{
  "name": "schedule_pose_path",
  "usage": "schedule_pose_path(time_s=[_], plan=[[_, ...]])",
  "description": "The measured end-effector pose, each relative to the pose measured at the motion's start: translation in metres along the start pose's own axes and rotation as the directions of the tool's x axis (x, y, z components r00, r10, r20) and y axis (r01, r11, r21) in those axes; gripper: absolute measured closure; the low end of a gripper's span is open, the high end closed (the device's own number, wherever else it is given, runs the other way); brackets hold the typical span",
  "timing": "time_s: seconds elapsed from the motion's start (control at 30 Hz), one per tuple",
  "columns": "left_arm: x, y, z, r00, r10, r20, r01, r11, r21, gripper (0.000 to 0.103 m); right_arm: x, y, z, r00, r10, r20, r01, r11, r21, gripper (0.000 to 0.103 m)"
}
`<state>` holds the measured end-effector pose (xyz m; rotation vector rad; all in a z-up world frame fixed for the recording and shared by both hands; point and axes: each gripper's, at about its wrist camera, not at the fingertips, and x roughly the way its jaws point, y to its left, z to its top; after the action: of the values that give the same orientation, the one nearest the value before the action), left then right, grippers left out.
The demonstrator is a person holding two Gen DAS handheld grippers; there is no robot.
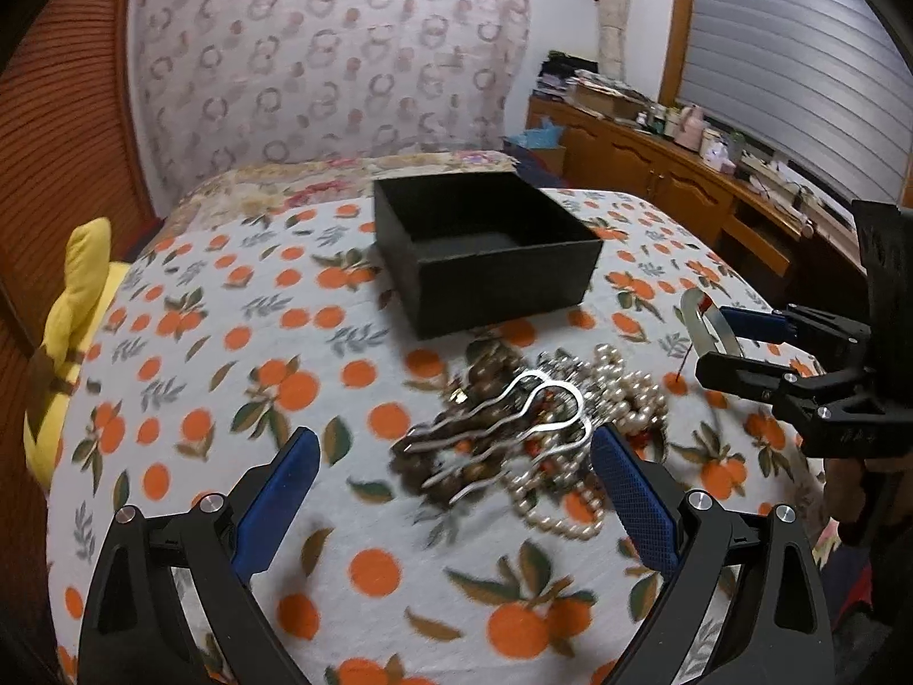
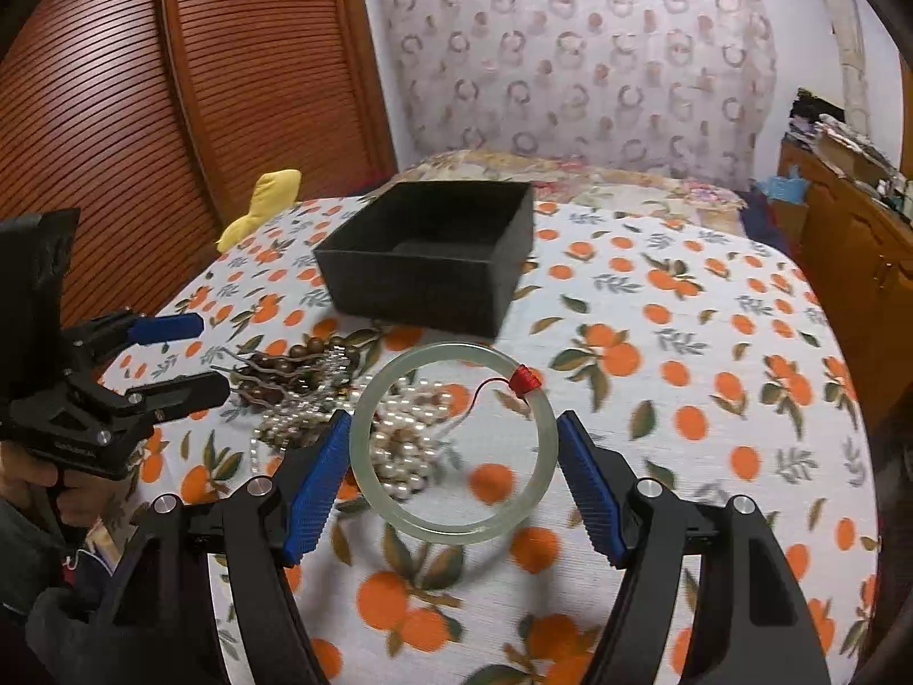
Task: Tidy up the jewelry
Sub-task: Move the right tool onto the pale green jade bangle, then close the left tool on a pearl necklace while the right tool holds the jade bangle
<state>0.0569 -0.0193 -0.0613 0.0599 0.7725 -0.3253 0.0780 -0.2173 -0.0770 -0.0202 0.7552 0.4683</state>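
Observation:
An open, empty black box (image 1: 485, 251) (image 2: 428, 268) stands on the orange-print cloth. In front of it lies a jewelry pile: a pearl necklace (image 1: 622, 394) (image 2: 399, 445), brown beads (image 1: 491, 359) (image 2: 297, 365) and a wavy silver hairpin (image 1: 513, 428). My left gripper (image 1: 451, 491) is open, hovering just before the hairpin; it also shows in the right wrist view (image 2: 194, 354). My right gripper (image 2: 451, 479) is shut on a pale green jade bangle (image 2: 451, 445) with a red thread, held above the cloth right of the pile; the left wrist view (image 1: 713, 342) shows it too.
A yellow plush toy (image 1: 74, 308) (image 2: 262, 205) lies at the bed's left edge by a wooden slatted door (image 2: 171, 114). A wooden dresser (image 1: 685, 182) with clutter stands on the right. A floral blanket (image 1: 342, 182) lies behind the box.

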Motion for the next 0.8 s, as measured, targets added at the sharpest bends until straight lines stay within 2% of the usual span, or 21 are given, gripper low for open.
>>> schedule_pose_path(time_s=[0.2,0.27,0.37,0.5,0.7,0.8], plan=[[0.002,-0.02,0.0,0.998,-0.064,-0.011,0.064,0.997,0.045,0.039,-0.004,-0.011,-0.008,1.0,-0.015,-0.004,0.015,1.0,0.02,0.028],[0.003,-0.028,-0.004,0.996,-0.082,-0.021,0.083,0.995,0.061,0.053,-0.004,-0.015,-0.011,1.0,-0.021,-0.009,0.021,0.999,0.028,0.028],[0.004,-0.037,-0.009,0.993,-0.111,-0.033,0.114,0.99,0.082,0.07,-0.005,-0.02,-0.015,1.0,-0.026,-0.012,0.026,0.999,0.039,0.028],[0.011,-0.044,-0.01,0.991,-0.125,-0.047,0.129,0.987,0.101,0.076,-0.004,-0.02,-0.016,1.0,-0.025,-0.013,0.025,0.999,0.043,0.028],[0.017,-0.046,-0.008,0.992,-0.108,-0.06,0.114,0.987,0.11,0.082,-0.004,-0.018,-0.017,1.0,-0.021,-0.011,0.022,0.999,0.038,0.028],[0.016,-0.047,-0.01,0.993,-0.095,-0.064,0.102,0.988,0.12,0.088,-0.005,-0.017,-0.016,1.0,-0.02,-0.01,0.02,0.999,0.038,0.028]])
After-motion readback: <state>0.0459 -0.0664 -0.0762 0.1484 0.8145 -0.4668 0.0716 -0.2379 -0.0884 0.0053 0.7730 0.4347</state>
